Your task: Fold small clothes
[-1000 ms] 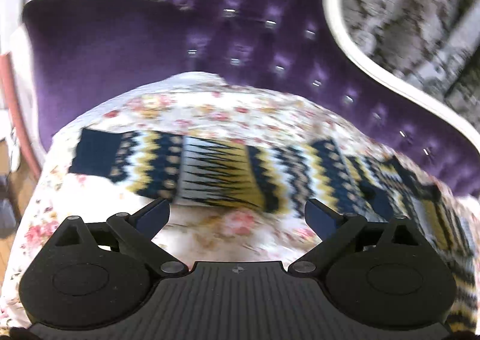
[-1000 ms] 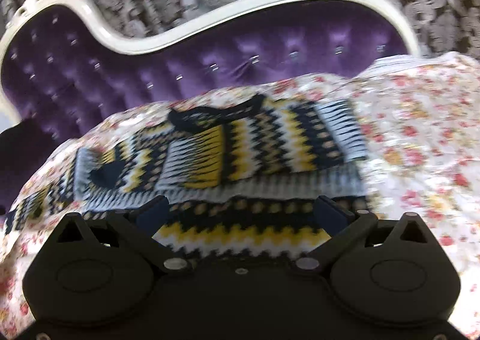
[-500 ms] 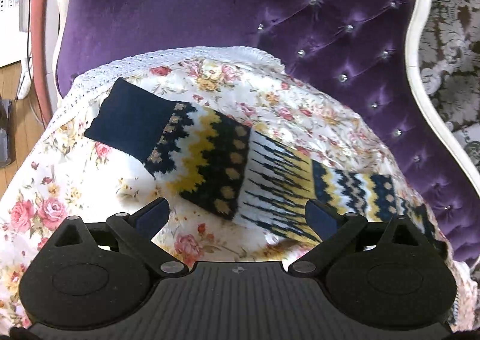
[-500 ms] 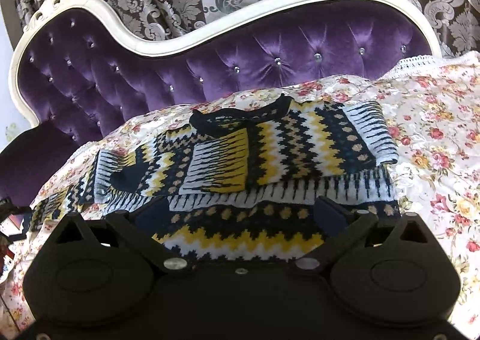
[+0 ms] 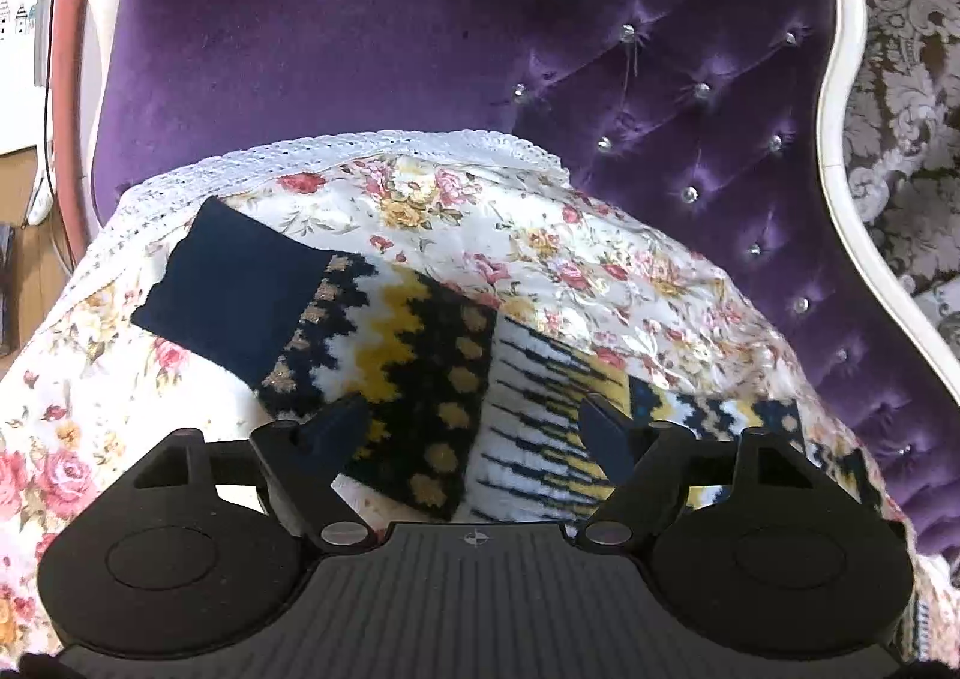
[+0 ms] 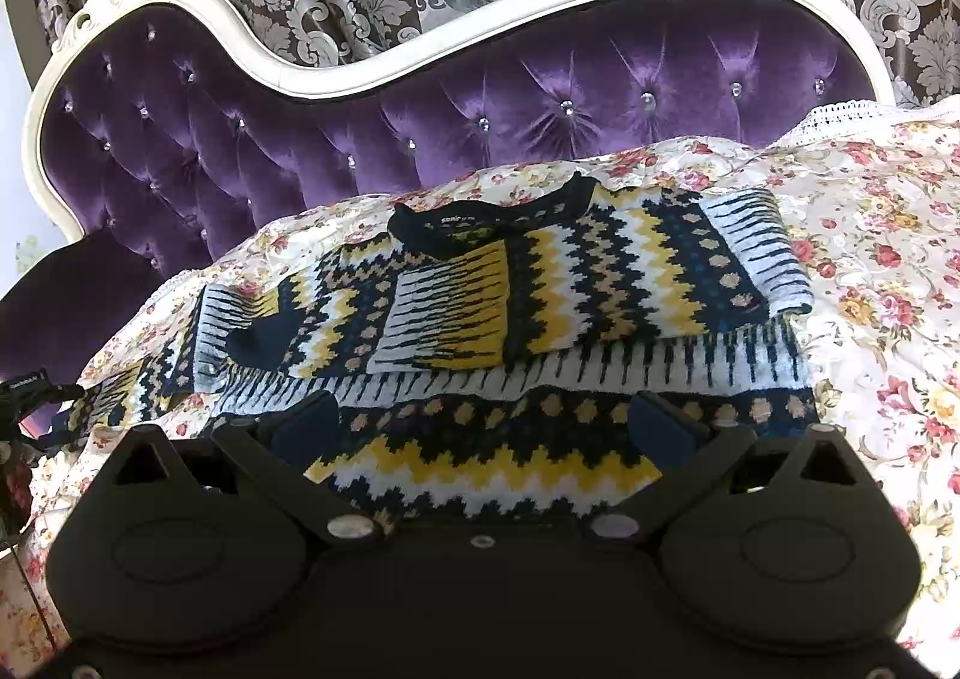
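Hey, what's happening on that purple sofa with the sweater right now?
A person with a claw in each hand is folding a patterned knit sweater spread on a floral cloth over the purple sofa. One sleeve is already folded across the chest. The other sleeve lies stretched out flat, and the left claw is open right over it, straddling it without gripping. The right claw is open too, over the sweater's lower hem.
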`<action>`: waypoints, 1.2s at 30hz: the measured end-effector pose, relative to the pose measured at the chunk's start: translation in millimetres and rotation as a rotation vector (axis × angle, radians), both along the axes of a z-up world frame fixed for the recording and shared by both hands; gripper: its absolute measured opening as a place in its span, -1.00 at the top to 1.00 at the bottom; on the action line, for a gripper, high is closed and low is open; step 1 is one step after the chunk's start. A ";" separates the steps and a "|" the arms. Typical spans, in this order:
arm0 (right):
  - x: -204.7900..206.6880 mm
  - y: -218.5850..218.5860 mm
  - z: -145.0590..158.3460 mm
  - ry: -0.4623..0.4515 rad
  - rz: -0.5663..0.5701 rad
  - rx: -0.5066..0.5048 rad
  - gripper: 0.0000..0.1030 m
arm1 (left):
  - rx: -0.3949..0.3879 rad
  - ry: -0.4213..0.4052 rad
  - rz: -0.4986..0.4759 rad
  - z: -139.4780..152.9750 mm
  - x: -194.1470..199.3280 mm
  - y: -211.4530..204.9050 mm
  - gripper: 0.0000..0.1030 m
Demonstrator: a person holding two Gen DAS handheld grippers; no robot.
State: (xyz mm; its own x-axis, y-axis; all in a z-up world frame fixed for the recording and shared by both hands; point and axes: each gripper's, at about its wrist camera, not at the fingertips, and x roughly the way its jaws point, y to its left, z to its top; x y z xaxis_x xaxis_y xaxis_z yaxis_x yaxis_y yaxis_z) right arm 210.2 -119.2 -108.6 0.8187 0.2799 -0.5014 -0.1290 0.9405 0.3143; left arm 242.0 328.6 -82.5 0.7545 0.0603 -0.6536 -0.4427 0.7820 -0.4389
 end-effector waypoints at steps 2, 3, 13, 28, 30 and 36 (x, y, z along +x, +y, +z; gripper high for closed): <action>-0.5 -1.7 0.8 -0.003 -0.004 0.004 -0.99 | 0.021 0.016 -0.035 3.3 -4.5 -4.0 -0.48; -0.6 -2.6 1.2 -0.003 -0.006 0.008 -0.99 | 0.030 0.031 -0.044 3.9 -6.9 -5.3 -0.50; 1.6 4.3 -5.2 0.024 0.015 0.000 -0.99 | 0.002 0.013 -0.017 -8.3 -5.8 -0.8 -0.65; 5.9 4.9 -7.6 0.045 0.015 -0.003 -0.99 | 0.075 -0.119 0.038 27.5 -0.2 -1.3 0.87; 5.9 3.0 -6.9 0.045 0.011 0.002 -0.99 | 0.106 -0.150 0.019 47.4 -1.2 -7.7 0.87; 4.0 0.7 -3.7 0.040 0.008 0.005 -0.99 | 0.208 -0.254 -0.101 119.5 -0.1 -46.3 0.87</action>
